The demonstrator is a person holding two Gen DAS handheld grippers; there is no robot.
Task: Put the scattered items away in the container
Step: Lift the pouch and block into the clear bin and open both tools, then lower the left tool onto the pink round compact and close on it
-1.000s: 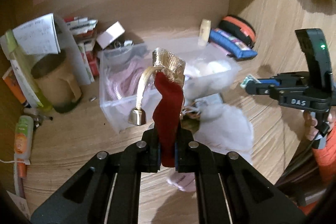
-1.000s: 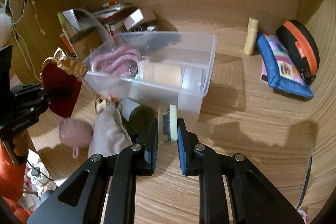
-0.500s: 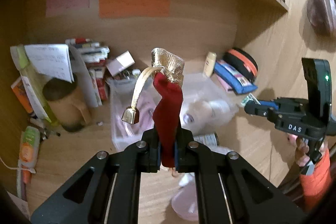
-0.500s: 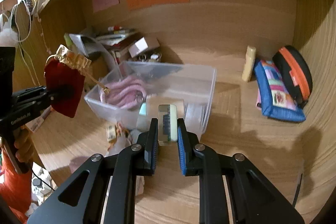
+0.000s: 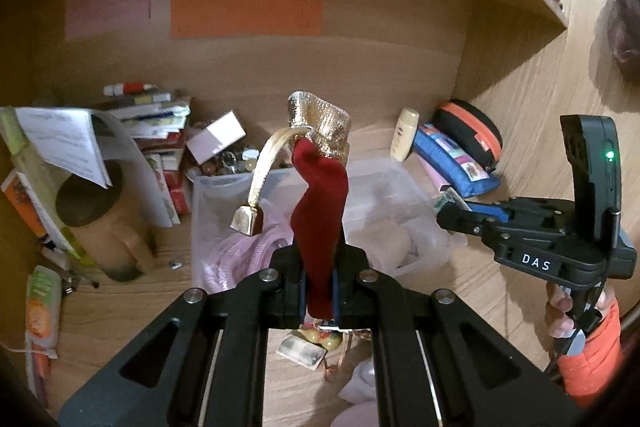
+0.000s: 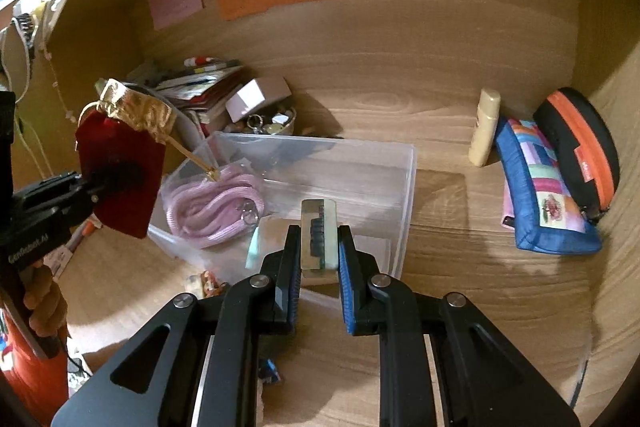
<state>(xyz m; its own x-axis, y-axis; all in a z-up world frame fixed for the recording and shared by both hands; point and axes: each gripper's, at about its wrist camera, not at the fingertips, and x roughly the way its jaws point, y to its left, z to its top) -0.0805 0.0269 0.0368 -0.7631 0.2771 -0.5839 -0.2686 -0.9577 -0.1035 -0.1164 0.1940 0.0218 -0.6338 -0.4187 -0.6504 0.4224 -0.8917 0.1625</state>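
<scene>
Now one red pouch (image 5: pixel 320 203), one small card (image 6: pixel 318 233), one clear container (image 6: pixel 404 183).

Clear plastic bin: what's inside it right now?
Inside the clear plastic bin: a coiled pink cord with a metal clasp at its left end, and a pale cylindrical container near the middle. The right gripper and its held item cover the bin's front middle.

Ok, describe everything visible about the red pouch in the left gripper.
The red pouch looks like velvet, flat and roughly rectangular, with a crinkled gold top and a gold ribbon ending in a small metal cap. The left gripper is shut on its lower end, holding it upright in the air by the clear plastic bin. Nothing else touches it.
</scene>
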